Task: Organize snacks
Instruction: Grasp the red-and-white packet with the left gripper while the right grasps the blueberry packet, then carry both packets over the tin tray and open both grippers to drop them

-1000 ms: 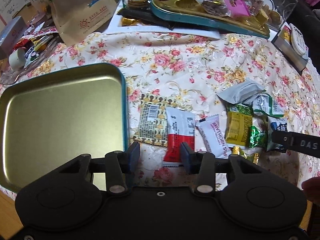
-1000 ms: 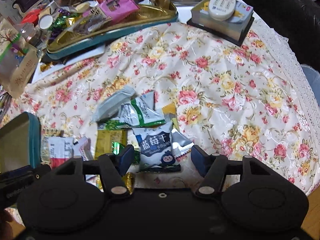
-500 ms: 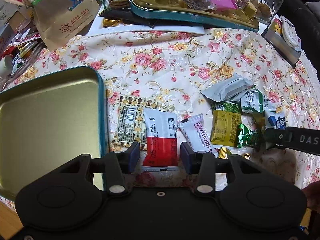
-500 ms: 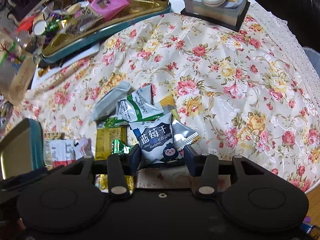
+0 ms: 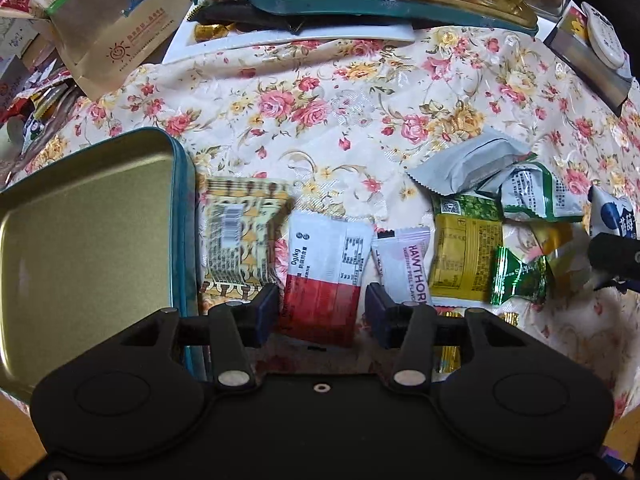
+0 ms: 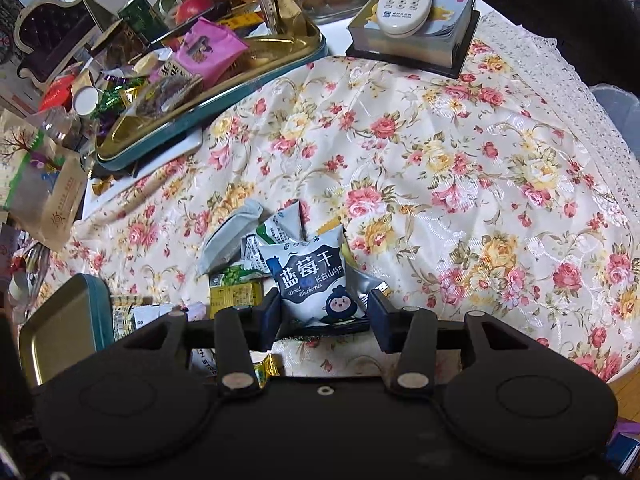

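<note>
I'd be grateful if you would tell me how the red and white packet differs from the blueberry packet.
The red and white packet is a long flat strip lying on the floral cloth; the blueberry packet is a puffy pillow, tilted up. The opening left gripper straddles the red and white packet without touching; the right gripper pinches the blueberry packet. Both are sealed snacks.

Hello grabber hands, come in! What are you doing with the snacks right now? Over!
Right gripper shut on blueberry packet. Left gripper opening, red-and-white packet between its fingers. Gold tin beside it, nothing blocking.

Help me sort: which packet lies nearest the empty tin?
The yellow patterned barcode packet, right beside the tin; the red-and-white packet and others lie farther right.
</note>
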Demonstrator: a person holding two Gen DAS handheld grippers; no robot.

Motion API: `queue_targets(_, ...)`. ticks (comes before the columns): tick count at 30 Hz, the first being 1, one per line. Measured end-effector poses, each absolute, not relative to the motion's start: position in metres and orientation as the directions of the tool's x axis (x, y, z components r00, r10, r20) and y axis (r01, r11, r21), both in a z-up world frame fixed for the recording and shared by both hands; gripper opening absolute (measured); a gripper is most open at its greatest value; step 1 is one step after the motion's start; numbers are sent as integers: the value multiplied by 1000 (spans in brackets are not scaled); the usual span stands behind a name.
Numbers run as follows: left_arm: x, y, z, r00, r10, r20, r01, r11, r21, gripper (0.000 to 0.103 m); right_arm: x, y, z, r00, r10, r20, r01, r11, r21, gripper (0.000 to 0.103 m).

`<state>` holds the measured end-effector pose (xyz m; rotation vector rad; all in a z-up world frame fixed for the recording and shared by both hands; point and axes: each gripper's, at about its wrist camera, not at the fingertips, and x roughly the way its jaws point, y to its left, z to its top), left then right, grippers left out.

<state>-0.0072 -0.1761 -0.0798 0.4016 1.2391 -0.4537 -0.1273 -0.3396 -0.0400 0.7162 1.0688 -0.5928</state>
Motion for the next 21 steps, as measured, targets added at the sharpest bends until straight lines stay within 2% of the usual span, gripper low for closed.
queue_targets(3, -4, -175, -80, 249, -130, -960, 518, 855, 18, 52, -130, -341, -38, 381, -90, -920, 735, 634, 242, 49)
queue_targets(4, -5, -175, -79, 250, -145, -957, 520, 854, 6, 44, -130, -341, -38, 382, -90, -920, 734, 634, 243, 49)
queue_targets(5, -6, -176, -79, 241, -162, -957, 526, 851, -11, 42, -130, -341, -38, 383, -91, -919, 734, 634, 244, 49)
queue_targets(12, -13, -175, -57, 256, -252, -933, 552, 831, -73, 42, -131, -341, -33, 401, -104, -910, 734, 631, 251, 49)
queue_targets(17, -5, -158, -25, 282, -327, -902, 523, 841, -141, 42, -132, -340, -28, 420, -117, -900, 727, 636, 257, 49)
queue_targets(21, 9, -132, -3, 357, -345, -868, 478, 866, -147, 42, -130, -340, -27, 423, -126, -898, 729, 635, 254, 49)
